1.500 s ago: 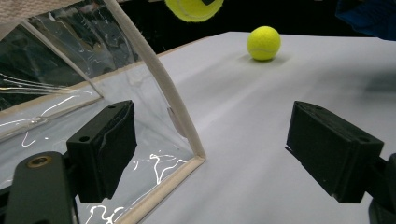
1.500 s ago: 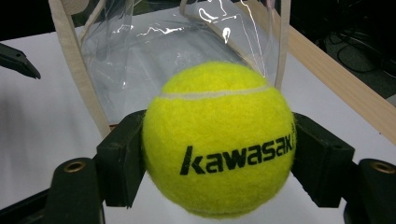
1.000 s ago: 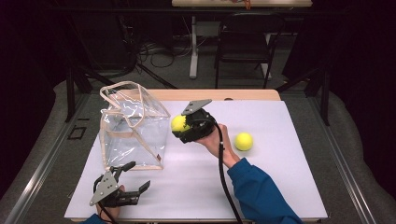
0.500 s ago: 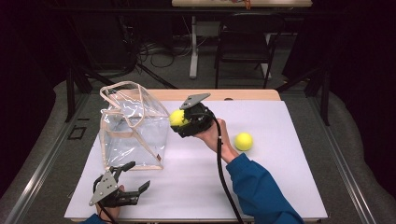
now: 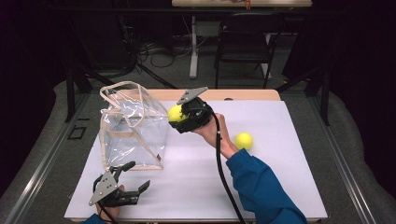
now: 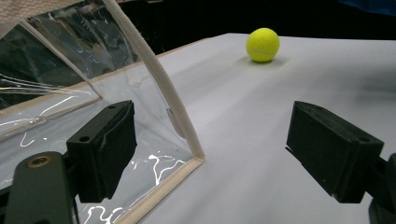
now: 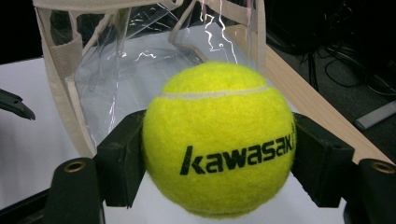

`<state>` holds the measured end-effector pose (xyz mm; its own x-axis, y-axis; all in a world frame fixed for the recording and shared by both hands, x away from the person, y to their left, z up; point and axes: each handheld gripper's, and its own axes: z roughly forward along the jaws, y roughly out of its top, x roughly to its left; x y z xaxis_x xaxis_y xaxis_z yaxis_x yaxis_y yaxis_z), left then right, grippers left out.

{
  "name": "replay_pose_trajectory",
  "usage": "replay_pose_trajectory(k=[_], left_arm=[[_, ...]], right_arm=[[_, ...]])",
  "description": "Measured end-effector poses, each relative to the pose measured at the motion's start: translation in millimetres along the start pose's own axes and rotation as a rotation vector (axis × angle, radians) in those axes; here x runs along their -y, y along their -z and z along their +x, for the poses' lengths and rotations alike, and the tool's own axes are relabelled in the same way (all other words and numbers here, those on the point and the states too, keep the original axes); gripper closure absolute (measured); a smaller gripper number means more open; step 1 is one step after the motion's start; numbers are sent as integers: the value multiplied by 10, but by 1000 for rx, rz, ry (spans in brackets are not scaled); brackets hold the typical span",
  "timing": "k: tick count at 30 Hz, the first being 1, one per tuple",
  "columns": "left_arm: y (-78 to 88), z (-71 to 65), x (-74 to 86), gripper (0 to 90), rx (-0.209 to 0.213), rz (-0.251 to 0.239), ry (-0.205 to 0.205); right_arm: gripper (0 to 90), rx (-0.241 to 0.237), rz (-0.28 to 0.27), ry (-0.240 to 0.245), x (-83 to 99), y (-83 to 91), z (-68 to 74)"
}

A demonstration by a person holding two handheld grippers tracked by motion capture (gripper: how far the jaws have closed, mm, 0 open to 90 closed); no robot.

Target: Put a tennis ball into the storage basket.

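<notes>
Right gripper (image 5: pixel 179 115) clamped on tennis ball (image 7: pixel 218 140) — "kawasaki" lettering legible close-up, left gripper (image 5: pixel 134 176) jaws apart beside clear bag (image 5: pixel 133 126)

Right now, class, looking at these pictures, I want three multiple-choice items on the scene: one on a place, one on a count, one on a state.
1. Where does the loose tennis ball lie?
A. inside the bag
B. on the white table top, to the right of the person's right forearm
C. on the floor

2. How many tennis balls are in view?
A. one
B. two
C. four

3. How do the left gripper jaws stand?
A. open, with nothing between them
B. clamped on a ball
C. clamped on the bag's strap

Key: 1 B, it rests on the table top. 2 B, one loose, one held ball in the right gripper beside the clear bag. 3 A, the left gripper view shows a wide gap.
</notes>
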<state>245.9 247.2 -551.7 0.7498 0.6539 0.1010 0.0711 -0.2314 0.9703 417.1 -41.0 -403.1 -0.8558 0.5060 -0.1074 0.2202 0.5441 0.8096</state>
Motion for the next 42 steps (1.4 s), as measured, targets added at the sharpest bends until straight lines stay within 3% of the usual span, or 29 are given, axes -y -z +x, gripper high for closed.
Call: replay_pose_trajectory(k=[8,42], left_arm=[[-1,-1,-1,157,0,-1,-1],[-1,-3,-3,157,5,-7,2]], right_arm=[[270,-7,-14,-22,-43,-41,-69],[270,-17,-43,-10,-356,-80,-138]])
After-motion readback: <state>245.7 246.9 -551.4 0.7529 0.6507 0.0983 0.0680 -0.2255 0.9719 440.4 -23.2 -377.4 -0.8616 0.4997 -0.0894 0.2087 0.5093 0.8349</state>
